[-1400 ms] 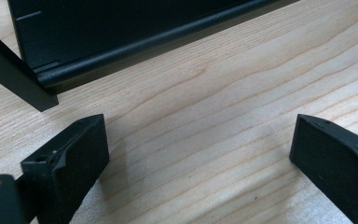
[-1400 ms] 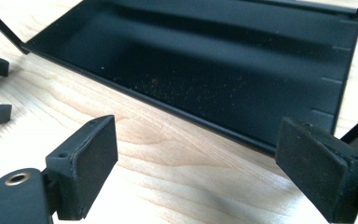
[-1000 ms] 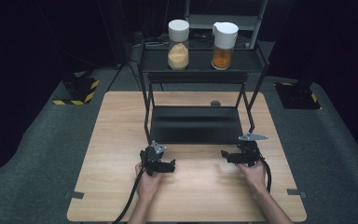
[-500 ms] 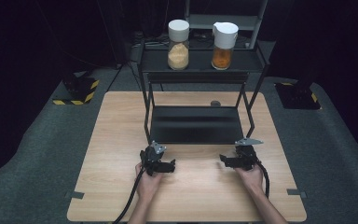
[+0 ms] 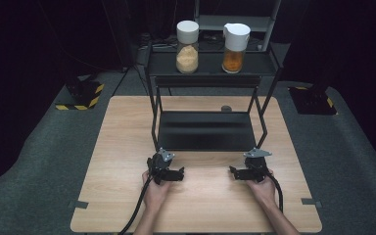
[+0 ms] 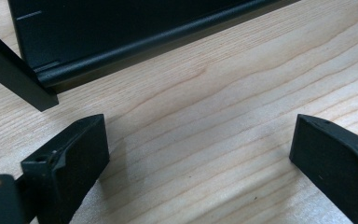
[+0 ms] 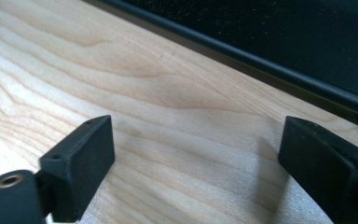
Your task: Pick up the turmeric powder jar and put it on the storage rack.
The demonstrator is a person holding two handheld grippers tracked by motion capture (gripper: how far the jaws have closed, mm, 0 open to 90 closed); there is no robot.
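Both claws rested low over the pale wooden tabletop [image 5: 127,147], just in front of the black metal two-tier rack [image 5: 205,129] that stood on it. The left claw [image 5: 175,174] lay near the rack's front left leg, its jaws spread wide with nothing between them; in the left gripper view only bare wood grain showed between the two black pads [image 6: 70,163], with the front lip of the rack's lower tray [image 6: 135,44] just beyond them and a rack leg [image 6: 14,74] crossing at the upper left. The right claw [image 5: 236,172] lay near the rack's front right corner, also empty; its jaws had just been opening and stood wide apart, and in the right gripper view the pads [image 7: 81,161] framed plain wood, the tray's dark edge [image 7: 261,60] running diagonally just ahead.

Well apart from both claws, on the rack's upper shelf, stood a clear jar of pale grains with a white lid [image 5: 187,40] and, beside it, a clear jar of orange contents with a white pouring lid [image 5: 235,41]. A small dark round object [image 5: 226,108] lay on the tabletop behind the lower tray.
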